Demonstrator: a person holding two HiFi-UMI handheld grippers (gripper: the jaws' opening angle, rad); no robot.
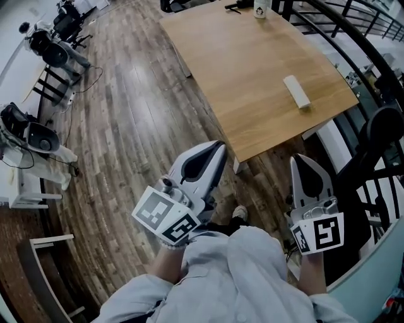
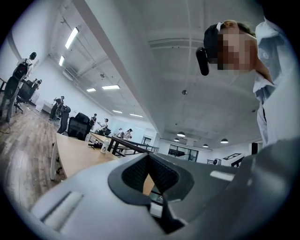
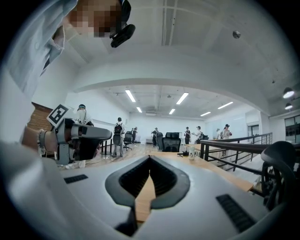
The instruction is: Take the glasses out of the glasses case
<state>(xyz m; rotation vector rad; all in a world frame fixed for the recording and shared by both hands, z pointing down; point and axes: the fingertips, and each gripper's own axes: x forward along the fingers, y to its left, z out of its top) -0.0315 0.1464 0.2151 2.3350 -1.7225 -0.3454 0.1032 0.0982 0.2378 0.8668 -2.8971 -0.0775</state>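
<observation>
Glasses case [image 1: 297, 91]: a white oblong box, lying flat on the table near its right edge, close to the right-hand corner. It looks shut, and nothing touches it.
Table [image 1: 252, 69]: light wood, and bare round the case. Its near corner points toward the person.
Bottle [image 1: 261, 7]: a white one, upright at the table's far edge, well apart from the case. A small dark thing lies just left of it, but it is too small to tell what.
Left gripper [image 1: 218, 146]: held level off the table's near corner, over the floor and short of the worktop. Its own view shows the jaw tips meeting with nothing between them.
Right gripper [image 1: 302, 159]: held just off the table's near right edge, pointing toward the side where the case lies. Its jaws are closed tip to tip and empty.
Person [image 1: 246, 277]: light shirt, one gripper in each hand, standing off the table's near corner.
Floor [image 1: 126, 126]: dark wood planks to the table's left.
Railing [image 1: 353, 38]: black bars along the table's right side.
</observation>
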